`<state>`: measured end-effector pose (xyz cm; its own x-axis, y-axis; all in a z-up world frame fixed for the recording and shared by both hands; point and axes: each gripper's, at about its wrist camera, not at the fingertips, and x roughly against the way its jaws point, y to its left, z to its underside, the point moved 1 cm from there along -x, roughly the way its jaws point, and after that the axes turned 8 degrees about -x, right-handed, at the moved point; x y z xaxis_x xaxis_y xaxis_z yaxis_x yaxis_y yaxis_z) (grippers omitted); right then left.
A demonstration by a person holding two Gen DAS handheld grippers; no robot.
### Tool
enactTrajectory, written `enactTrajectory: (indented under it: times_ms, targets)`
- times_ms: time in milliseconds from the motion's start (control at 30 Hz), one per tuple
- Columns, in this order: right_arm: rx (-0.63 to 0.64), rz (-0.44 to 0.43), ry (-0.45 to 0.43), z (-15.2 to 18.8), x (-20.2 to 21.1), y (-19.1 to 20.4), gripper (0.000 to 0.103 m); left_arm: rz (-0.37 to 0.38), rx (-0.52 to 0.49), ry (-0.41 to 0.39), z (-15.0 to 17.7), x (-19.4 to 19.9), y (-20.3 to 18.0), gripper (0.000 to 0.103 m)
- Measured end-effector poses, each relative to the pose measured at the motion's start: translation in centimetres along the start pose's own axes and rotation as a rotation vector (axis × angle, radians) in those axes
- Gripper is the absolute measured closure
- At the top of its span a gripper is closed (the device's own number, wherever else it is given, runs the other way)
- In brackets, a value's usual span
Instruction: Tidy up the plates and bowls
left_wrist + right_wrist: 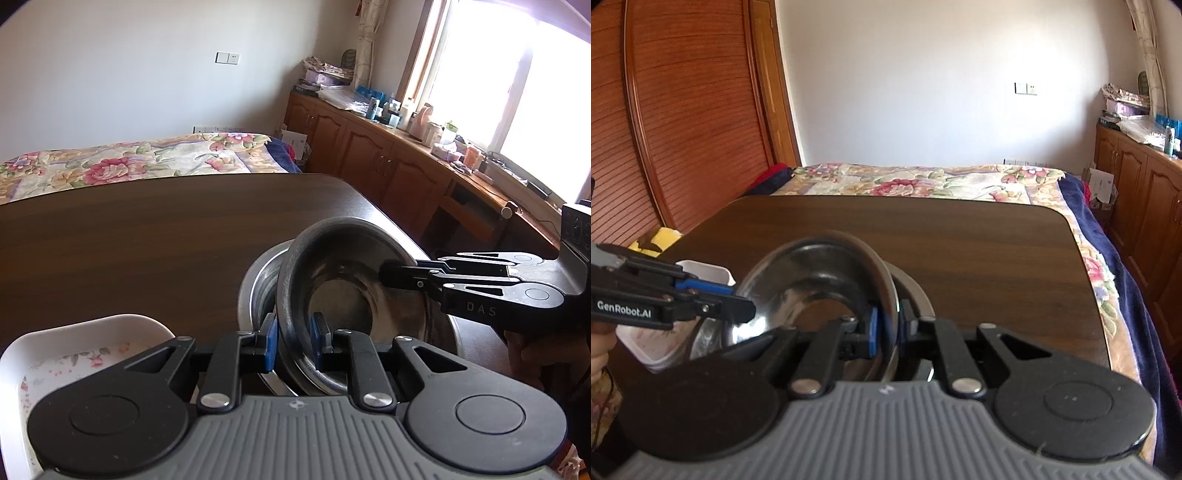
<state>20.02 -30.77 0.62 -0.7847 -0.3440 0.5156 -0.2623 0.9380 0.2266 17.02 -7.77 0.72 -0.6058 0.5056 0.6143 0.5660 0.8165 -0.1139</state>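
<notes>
Your left gripper point(293, 343) clamped the tilted steel bowl's point(347, 295) near rim while your right gripper point(888, 326) pinched its opposite rim. You held it over a larger steel bowl point(258, 280) on the desk point(147, 236), beside a white floral dish point(85, 350).

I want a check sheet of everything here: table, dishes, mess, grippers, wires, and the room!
Surface: dark wood table, mostly bare.
Job's things: steel bowl tilted on edge, over a second steel bowl; white floral dish beside them.
Clutter: nothing seen on the table.
Grippers: left gripper and right gripper each clamp the tilted bowl's rim.
Cables: thin cord by the hand, at the left edge.
Surroundings: bed, cabinets, window, wardrobe.
</notes>
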Motion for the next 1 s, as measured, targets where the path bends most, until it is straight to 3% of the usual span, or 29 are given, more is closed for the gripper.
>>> enactTrajectory:
  times_ms: [433, 467, 533, 633, 733, 800, 867, 1000]
  targets:
    - [0.074, 0.048, -0.078, 0.7, 1.1, 0.5, 0.087, -0.08, -0.038, -0.068, -0.2, 1.3, -0.5, 0.085]
    - [0.063, 0.047, -0.085, 0.8, 1.3, 0.4, 0.086, -0.095, -0.044, -0.076, -0.2, 1.4, -0.5, 0.084]
    - [0.04, 0.043, -0.098, 0.9, 1.6, 0.1, 0.074, -0.118, -0.052, -0.089, -0.2, 1.5, -0.7, 0.083]
    - [0.017, 0.044, -0.114, 1.2, 1.9, -0.2, 0.073, -0.147, -0.063, -0.099, -0.1, 1.5, -0.8, 0.082]
    - [0.033, 0.066, -0.138, 1.8, 2.2, -0.2, 0.066, -0.16, -0.061, -0.108, 0.1, 1.5, -0.9, 0.072]
    - [0.044, 0.095, -0.157, 2.2, 2.1, 0.0, 0.057, -0.173, -0.055, -0.114, 0.4, 1.5, -0.9, 0.052]
    - [0.037, 0.09, -0.164, 2.6, 2.1, 0.0, 0.053, -0.183, -0.055, -0.117, 0.5, 1.5, -1.0, 0.041]
    - [0.021, 0.086, -0.173, 3.3, 1.9, 0.0, 0.036, -0.184, -0.051, -0.137, 1.2, 1.5, -1.3, 0.017]
